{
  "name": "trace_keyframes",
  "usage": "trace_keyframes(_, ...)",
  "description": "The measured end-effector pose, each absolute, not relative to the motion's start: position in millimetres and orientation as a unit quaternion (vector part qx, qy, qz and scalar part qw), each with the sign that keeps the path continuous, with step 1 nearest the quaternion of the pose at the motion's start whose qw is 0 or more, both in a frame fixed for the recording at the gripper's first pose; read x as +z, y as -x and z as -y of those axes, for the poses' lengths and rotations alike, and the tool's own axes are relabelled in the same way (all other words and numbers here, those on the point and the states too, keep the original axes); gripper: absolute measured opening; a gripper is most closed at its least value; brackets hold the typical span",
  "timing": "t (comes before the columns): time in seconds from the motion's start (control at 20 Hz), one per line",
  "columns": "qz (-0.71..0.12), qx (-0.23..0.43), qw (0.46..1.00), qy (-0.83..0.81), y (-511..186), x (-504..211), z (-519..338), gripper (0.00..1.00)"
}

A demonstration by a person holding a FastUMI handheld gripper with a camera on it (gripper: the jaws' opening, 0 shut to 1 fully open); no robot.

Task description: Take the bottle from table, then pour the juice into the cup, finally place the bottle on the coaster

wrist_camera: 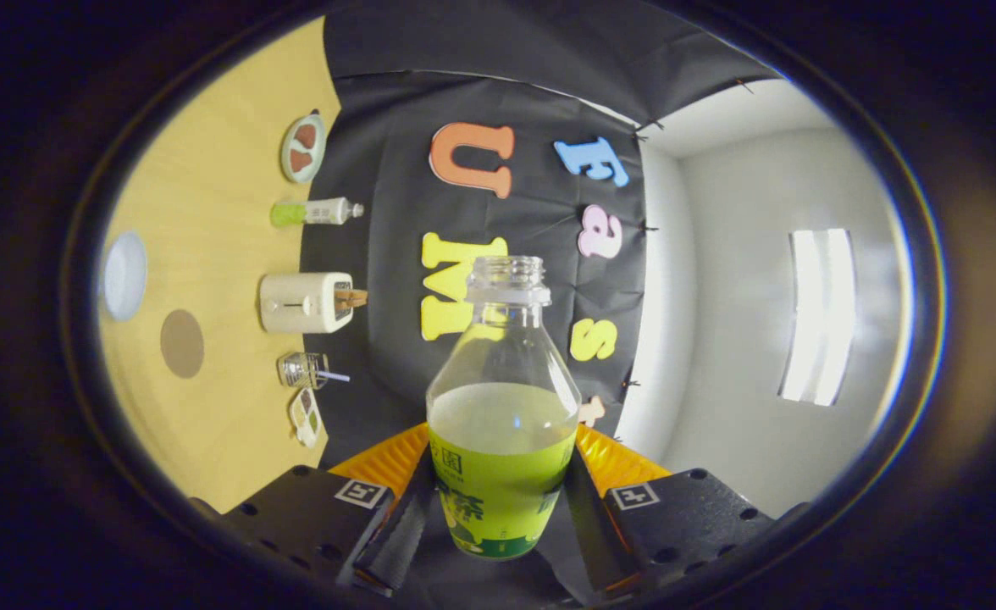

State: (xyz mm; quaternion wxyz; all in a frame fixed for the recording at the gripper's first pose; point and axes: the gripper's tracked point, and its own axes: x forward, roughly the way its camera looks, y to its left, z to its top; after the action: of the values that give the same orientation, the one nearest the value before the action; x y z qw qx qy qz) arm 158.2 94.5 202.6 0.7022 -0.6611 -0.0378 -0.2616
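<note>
The fingers (502, 508) squeeze the bottle (502, 407), which has no cap on. The counter (210, 254) looks turned sideways, so I think pouring comes next. Tip slowly over the cup (303, 370).

Between the claw (502, 500) fingers, both pressing on it, the bottle (502, 398) is clear glossy plastic with a smooth printed label. Beyond, the counter (201, 254) looks like matt pale wood; the booth wall (396, 169) is creased matt cloth.

- The bottle (502, 407), clamped between both fingers of the gripper (499, 487), wore a green label (498, 500) with dark printed characters.
- Square coded markers (360, 492) sat left and right on the gripper's body; no words were legible on them.
</note>
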Motion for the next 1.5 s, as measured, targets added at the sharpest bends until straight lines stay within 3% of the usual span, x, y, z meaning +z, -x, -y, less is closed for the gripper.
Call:
trace_keyframes(0.2,0.031,-0.222,0.809,0.543,-159,209,-101,0.81)
trace_keyframes(0.6,0.031,-0.164,0.941,0.295,-154,227,-114,0.81)
trace_keyframes(1.15,0.031,-0.110,0.988,0.104,-186,221,-116,0.81)
trace_keyframes(1.5,0.009,-0.070,0.991,0.113,-244,128,-101,0.81)
